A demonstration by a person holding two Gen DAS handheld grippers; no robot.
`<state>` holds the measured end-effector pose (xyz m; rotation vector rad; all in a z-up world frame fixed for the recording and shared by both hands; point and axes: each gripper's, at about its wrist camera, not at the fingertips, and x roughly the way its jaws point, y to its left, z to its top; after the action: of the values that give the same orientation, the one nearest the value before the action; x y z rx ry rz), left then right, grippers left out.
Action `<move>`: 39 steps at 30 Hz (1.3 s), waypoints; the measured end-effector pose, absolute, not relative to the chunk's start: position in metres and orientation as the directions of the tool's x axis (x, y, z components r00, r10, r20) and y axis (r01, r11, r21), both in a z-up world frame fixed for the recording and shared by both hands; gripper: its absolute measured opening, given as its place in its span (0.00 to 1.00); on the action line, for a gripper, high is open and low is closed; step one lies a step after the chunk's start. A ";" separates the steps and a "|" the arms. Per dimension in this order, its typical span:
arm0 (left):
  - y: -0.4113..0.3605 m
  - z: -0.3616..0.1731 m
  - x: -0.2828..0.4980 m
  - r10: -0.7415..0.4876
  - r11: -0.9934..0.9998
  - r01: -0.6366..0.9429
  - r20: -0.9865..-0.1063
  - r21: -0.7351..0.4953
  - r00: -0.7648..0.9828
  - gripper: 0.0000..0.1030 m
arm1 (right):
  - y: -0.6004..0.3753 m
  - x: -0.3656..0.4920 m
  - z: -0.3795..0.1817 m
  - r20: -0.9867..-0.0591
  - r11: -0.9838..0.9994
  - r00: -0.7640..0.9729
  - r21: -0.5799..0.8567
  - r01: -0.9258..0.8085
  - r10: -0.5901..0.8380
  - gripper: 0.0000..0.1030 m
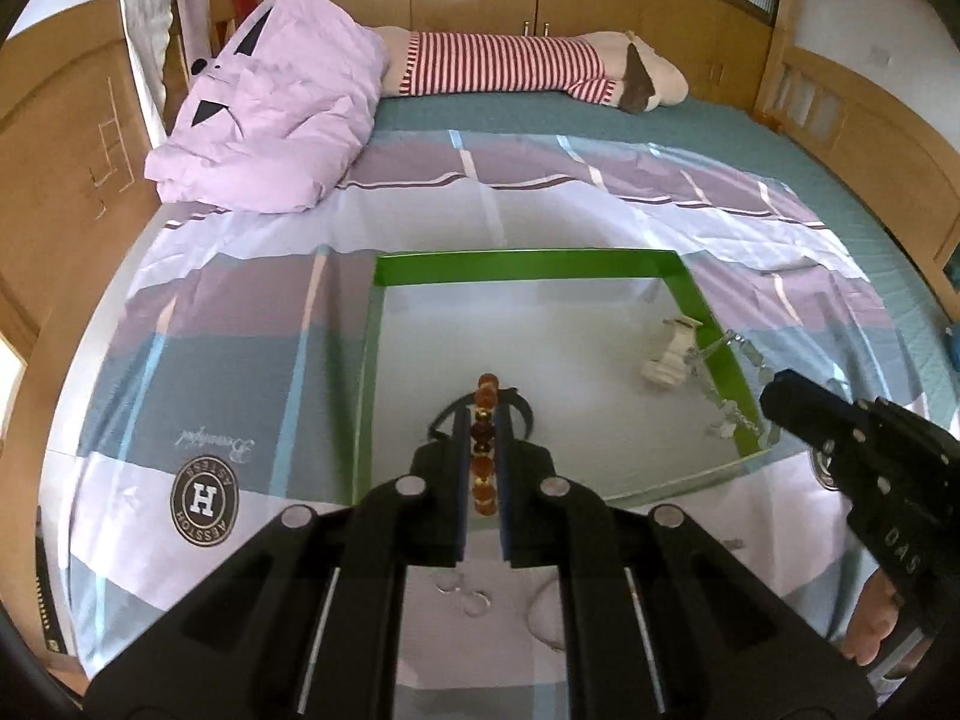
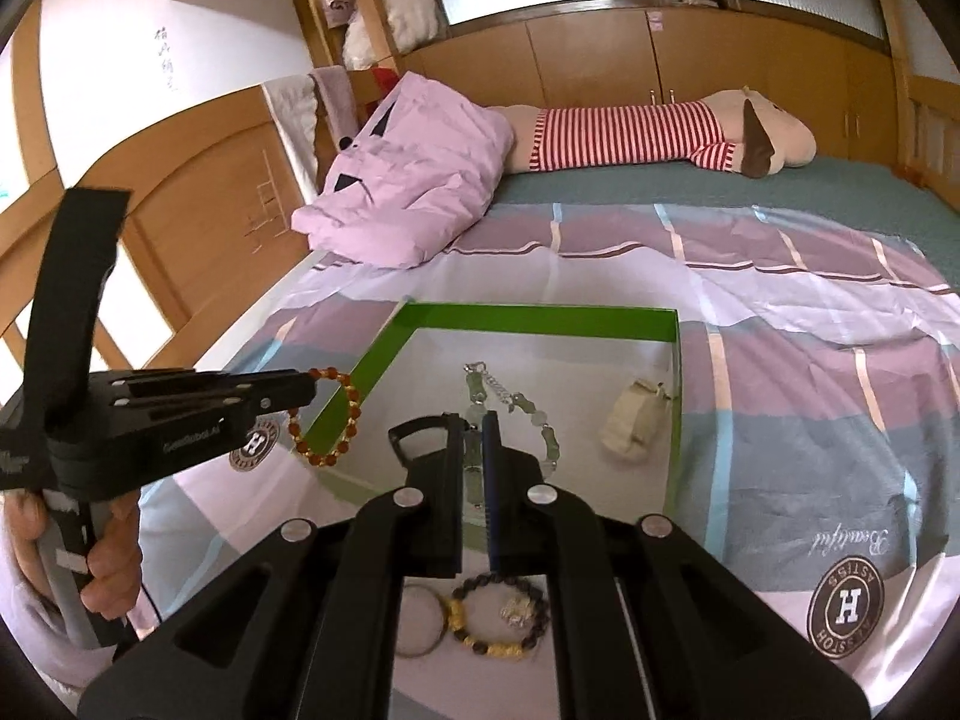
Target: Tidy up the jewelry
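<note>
A crumpled pink quilt (image 2: 414, 192) lies on the checked bedsheet (image 2: 798, 330). Behind it, a striped plush toy (image 2: 660, 132) stretches along the wooden cabinets (image 2: 600, 54).

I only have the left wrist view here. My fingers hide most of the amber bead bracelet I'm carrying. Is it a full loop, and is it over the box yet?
Observer: Yes, the amber bracelet hangs as a full loop from the left gripper, at the green box's near left corner.
Operator: What is the right gripper holding?
Observer: The right gripper is shut on the pale green stone chain, inside the box.
Operator: Anything left outside?
Observer: A dark bead bracelet with gold charms and a thin bangle lie on the bedsheet.
</note>
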<state>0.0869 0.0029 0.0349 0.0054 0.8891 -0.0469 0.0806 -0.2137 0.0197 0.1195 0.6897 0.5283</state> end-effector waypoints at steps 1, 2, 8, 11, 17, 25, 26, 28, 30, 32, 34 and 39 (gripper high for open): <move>0.004 0.033 0.089 -0.035 0.999 0.038 -0.776 -0.014 0.629 0.07 | -0.214 0.083 0.017 -0.577 0.864 0.647 0.279 -0.418 0.499 0.05; 0.005 0.032 0.090 -0.034 0.999 0.035 -0.777 -0.016 0.629 0.07 | -0.215 0.086 0.014 -0.580 0.866 0.646 0.282 -0.412 0.496 0.05; 0.009 0.023 0.105 -0.035 0.999 0.014 -0.789 -0.034 0.614 0.07 | -0.209 0.099 -0.004 -0.622 0.880 0.627 0.269 -0.391 0.468 0.05; 0.010 0.020 0.110 -0.041 0.999 0.009 -0.793 -0.045 0.608 0.07 | -0.209 0.100 -0.008 -0.629 0.882 0.623 0.267 -0.388 0.464 0.05; 0.004 0.006 0.117 -0.033 0.999 0.010 -0.810 -0.033 0.585 0.07 | -0.211 0.103 -0.012 -0.643 0.889 0.618 0.266 -0.373 0.452 0.05; 0.020 0.008 0.116 -0.041 0.997 -0.031 -0.819 -0.072 0.573 0.39 | -0.214 0.100 -0.009 -0.641 0.888 0.618 0.279 -0.364 0.455 0.33; 0.022 0.011 0.114 -0.046 0.996 -0.037 -0.822 -0.081 0.568 0.39 | -0.216 0.099 -0.007 -0.641 0.885 0.613 0.286 -0.369 0.462 0.33; 0.024 0.016 0.109 -0.054 0.995 -0.041 -0.830 -0.093 0.555 0.39 | -0.220 0.093 -0.003 -0.636 0.867 0.592 0.315 -0.387 0.495 0.33; 0.022 0.020 0.098 -0.065 0.995 -0.025 -0.839 -0.093 0.541 0.41 | -0.223 0.083 -0.001 -0.641 0.845 0.557 0.335 -0.416 0.528 0.33; 0.019 0.018 0.080 -0.053 0.998 -0.005 -0.845 -0.066 0.532 0.49 | -0.219 0.068 -0.005 -0.686 0.818 0.472 0.340 -0.464 0.553 0.33; 0.015 0.008 0.066 -0.022 1.000 0.010 -0.854 -0.019 0.520 0.55 | -0.205 0.061 -0.016 -0.764 0.823 0.400 0.288 -0.489 0.506 0.33; -0.002 -0.040 0.061 0.040 0.996 0.051 -0.911 0.067 0.410 0.54 | -0.183 0.069 -0.058 -0.871 0.874 0.345 0.172 -0.454 0.351 0.33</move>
<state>0.0610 -0.0016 -0.0403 0.0893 1.1487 -0.0071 0.0691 -0.1829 -0.0577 -0.1064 1.1012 0.5237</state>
